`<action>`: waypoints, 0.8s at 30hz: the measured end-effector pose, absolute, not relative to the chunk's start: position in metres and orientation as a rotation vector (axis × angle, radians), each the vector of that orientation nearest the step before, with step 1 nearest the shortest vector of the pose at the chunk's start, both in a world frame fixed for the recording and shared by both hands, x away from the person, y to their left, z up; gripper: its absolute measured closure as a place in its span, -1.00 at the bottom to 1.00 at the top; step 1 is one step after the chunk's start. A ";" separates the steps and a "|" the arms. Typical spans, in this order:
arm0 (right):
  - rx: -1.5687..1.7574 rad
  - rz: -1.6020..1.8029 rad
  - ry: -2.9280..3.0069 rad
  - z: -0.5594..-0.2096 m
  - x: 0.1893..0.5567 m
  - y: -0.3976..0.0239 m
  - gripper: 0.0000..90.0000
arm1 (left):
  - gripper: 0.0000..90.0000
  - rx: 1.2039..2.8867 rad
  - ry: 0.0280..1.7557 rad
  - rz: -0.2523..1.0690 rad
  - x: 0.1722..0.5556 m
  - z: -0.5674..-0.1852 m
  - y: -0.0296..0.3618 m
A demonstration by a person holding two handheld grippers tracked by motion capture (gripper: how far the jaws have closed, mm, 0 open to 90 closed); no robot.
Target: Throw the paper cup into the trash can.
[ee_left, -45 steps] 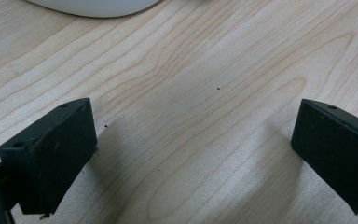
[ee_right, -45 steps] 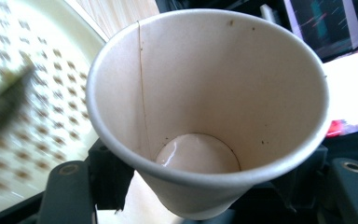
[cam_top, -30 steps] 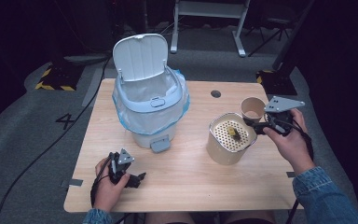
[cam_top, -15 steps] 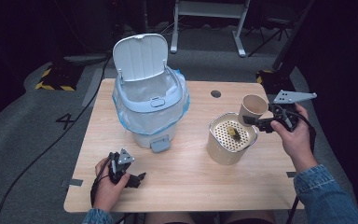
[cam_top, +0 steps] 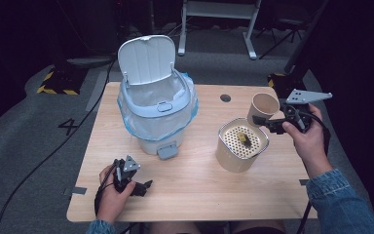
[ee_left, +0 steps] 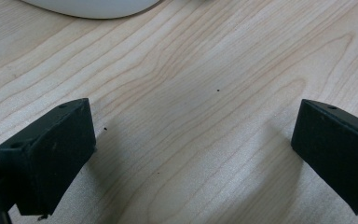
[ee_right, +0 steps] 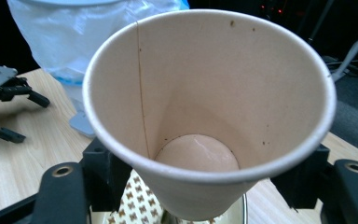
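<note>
high view: while the right hand-held gripper [cam_top: 265, 122] pinches the cup [cam_top: 262, 108] above the strainer pot [cam_top: 240, 144], its jaws have just been easing wider; bin [cam_top: 157, 109] open on the desk [cam_top: 199, 185].
left gripper view: left hand-held gripper [ee_left: 193, 154] spread, empty, idle.
right gripper view: cup [ee_right: 209, 107] tilted, empty.
step: likely emptied over the pot.
next: carry the cup to the bin, grip kept firm.

Paper cup [ee_right: 205, 107] between my right gripper [ee_right: 200, 186] jaws

Its opening faces me mid-frame; the bagged bin [ee_right: 88, 32] sits upper left, the other gripper [ee_right: 4, 100] at the left edge.
</note>
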State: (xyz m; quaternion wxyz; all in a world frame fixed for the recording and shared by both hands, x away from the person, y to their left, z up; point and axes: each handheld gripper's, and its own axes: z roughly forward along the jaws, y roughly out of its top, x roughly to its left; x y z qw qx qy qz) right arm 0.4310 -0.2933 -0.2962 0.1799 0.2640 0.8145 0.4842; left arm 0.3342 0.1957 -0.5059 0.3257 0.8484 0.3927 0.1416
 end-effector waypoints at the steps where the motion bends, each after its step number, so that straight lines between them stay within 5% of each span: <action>1: 0.738 1.368 2.302 -0.294 0.432 -0.291 -0.32 | -1.00 2.225 1.028 0.372 0.334 -0.506 0.196; 24: 0.594 1.425 2.354 -0.232 0.459 -0.201 -0.33 | -1.00 2.221 1.027 0.366 0.336 -0.506 0.195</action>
